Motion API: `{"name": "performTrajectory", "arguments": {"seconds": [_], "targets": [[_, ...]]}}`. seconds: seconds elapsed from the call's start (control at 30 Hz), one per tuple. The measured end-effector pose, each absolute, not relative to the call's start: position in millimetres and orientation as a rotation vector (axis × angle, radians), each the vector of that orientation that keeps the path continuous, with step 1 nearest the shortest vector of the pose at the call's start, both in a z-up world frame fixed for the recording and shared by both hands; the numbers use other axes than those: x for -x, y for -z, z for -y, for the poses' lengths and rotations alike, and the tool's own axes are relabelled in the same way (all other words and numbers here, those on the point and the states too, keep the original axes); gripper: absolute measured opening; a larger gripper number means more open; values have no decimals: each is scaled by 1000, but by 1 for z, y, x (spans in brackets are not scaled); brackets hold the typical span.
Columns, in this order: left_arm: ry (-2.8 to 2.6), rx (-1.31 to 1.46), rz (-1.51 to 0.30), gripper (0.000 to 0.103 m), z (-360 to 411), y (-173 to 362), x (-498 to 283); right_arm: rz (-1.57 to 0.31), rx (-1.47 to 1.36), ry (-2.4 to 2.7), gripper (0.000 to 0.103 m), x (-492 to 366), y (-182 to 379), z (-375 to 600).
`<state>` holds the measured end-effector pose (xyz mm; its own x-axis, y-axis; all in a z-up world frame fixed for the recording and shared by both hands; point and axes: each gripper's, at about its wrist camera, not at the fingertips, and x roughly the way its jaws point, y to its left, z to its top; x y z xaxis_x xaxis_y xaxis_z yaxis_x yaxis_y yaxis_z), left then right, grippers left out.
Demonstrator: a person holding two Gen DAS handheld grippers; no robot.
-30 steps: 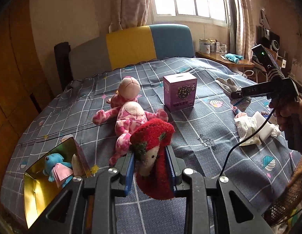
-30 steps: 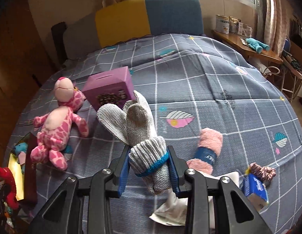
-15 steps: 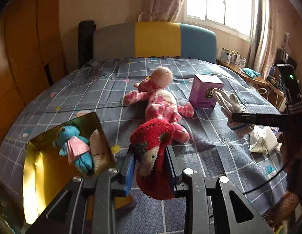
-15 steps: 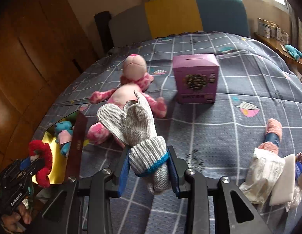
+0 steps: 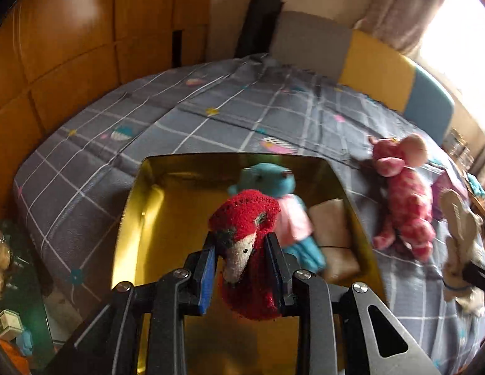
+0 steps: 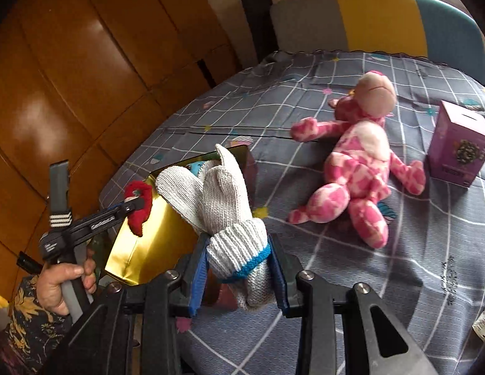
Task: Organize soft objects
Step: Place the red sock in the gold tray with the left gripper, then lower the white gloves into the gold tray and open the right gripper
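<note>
White knit gloves [image 6: 223, 206] between jaws

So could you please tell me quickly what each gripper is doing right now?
Left gripper: shut on the red plush toy.
Right gripper: shut on the white knit gloves.

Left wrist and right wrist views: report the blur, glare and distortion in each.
Left wrist view: the pink plush and the knit gloves at the right edge are smeared by motion, the window is blown out, and the red toy is sharp. Right wrist view: sharper overall, with sheen on the gold box and the wooden panels. The fisheye bows the bedspread in both views.
</note>
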<state>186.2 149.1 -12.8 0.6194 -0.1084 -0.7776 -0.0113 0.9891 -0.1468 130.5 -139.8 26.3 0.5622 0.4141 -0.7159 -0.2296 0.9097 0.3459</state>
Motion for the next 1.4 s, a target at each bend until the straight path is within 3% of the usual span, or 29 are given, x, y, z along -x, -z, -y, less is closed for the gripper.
{"name": "performTrajectory", "arguments": {"seconds": [0.13,0.33,0.37,0.47,0.8,0.97,1.4], "targets": [[22,166,-933,35,-163,33,-215,-932,-178,-422,35,-138,-18,106],[6,161,-927,58,-165,43,-235,-988,-133,-452,35,-149,0,67],[5,162,-915,63,-165,41,-233,-995,-121,-456,35,-152,3,61],[-10,165,-859,66,-162,28,-220,-1015,-91,-462,35,-162,16,45],[-48,97,-643,92,-147,-31,-143,-1074,33,-459,40,-184,57,4],[-49,61,-580,97,-136,-49,-113,-1087,35,-437,44,-189,66,1],[-44,41,-606,97,-123,-47,-92,-974,60,-359,53,-174,37,13]]}}
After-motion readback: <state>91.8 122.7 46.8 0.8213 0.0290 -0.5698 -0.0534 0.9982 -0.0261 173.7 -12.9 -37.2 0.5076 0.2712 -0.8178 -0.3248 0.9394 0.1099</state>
